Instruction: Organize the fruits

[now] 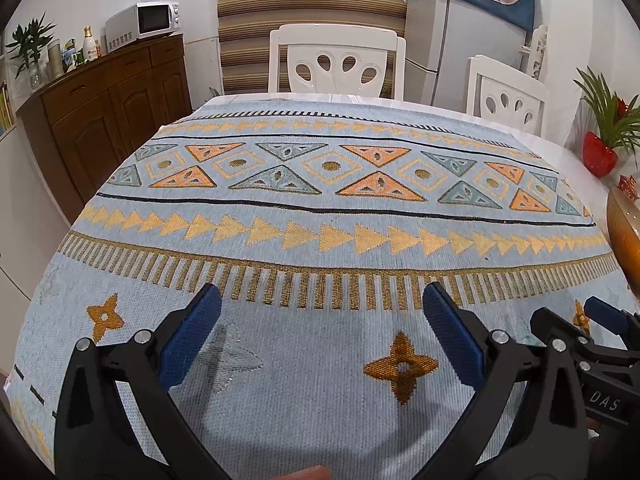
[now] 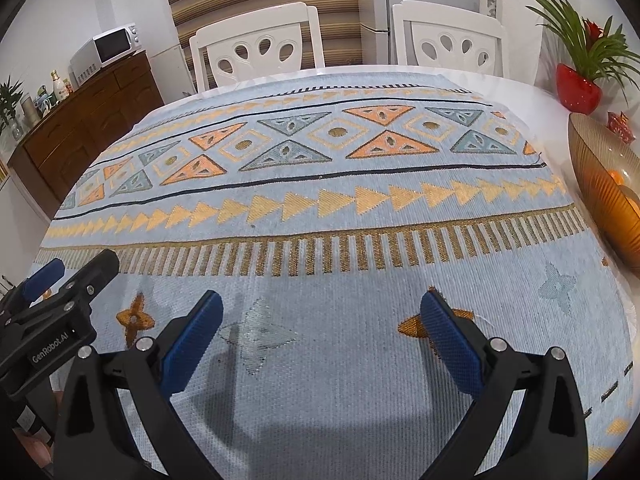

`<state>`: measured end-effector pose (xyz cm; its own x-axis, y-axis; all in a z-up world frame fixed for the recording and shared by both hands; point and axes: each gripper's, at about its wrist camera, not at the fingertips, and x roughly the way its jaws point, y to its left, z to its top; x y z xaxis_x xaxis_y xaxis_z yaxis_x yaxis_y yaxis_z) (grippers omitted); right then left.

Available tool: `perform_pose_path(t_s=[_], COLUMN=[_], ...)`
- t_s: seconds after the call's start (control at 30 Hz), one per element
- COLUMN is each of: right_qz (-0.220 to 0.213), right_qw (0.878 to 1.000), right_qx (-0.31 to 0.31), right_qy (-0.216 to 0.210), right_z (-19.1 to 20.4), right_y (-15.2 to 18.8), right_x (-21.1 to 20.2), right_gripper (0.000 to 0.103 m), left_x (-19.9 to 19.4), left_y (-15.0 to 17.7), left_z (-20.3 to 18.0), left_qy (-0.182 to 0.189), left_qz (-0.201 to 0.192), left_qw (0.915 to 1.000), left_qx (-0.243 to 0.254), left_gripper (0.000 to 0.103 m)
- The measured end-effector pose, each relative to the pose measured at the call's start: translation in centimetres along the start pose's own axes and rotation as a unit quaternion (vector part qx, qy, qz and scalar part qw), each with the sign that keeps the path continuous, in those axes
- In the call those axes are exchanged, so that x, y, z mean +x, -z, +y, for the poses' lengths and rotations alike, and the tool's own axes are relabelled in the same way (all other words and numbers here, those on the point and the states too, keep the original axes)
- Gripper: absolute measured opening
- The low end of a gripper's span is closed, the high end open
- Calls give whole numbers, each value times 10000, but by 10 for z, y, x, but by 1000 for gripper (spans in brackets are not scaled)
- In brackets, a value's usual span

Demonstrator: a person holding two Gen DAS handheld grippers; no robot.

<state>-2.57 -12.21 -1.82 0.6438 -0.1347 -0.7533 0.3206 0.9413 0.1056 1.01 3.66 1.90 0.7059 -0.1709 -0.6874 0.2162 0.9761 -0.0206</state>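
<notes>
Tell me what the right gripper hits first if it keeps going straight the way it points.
Probably only the patterned tablecloth. The right gripper is open and empty, and nothing stands ahead until the white chairs past the far edge. The amber bowl sits well off to its right.

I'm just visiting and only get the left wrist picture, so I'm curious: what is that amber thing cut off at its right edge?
Observer: It is a ribbed amber bowl. The right wrist view shows much of its wall and rim.
Operator: Is there any fruit in it?
Observer: Yes, orange fruit shows inside it. I cannot tell how many pieces.
Operator: I only see a bit of the other claw. Is it carrying something?
Observer: No. The right claw is open with nothing between its fingers, only the patterned cloth beyond it.
</notes>
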Motion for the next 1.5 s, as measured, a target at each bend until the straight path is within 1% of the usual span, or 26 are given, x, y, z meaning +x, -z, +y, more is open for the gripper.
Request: perform_pose_path(t_s=[0.57, 0.73, 1.03, 1.23, 1.33, 1.43, 1.5], right_qz=[32, 32, 46, 49, 49, 51, 55], right_qw=[10000, 10000, 10000, 10000, 10000, 10000, 10000], right_qx=[-4, -1, 9, 11, 10, 6, 2], right_qy=[21, 18, 16, 19, 17, 19, 22], right_z=[0, 0, 0, 0, 0, 0, 0], right_y=[1, 1, 1, 1, 1, 0, 1], right_x=[1, 1, 2, 1, 2, 2, 2], right_gripper=[98, 98, 98, 98, 98, 98, 98], left_x=[0, -1, 1, -1, -1, -6, -3], left_y=[1, 0, 0, -1, -3, -3, -3], left_z=[-3, -6, -5, -4, 1, 8, 9], left_qy=[32, -2, -39, -132, -30, 52, 118], left_qz=[21, 4, 37, -56, -71, -228, -124], left_qw=[10000, 9998, 9998, 9997, 9999, 9997, 9999], left_qx=[91, 176, 178, 202, 129, -19, -18], left_gripper=[100, 100, 100, 100, 100, 100, 100])
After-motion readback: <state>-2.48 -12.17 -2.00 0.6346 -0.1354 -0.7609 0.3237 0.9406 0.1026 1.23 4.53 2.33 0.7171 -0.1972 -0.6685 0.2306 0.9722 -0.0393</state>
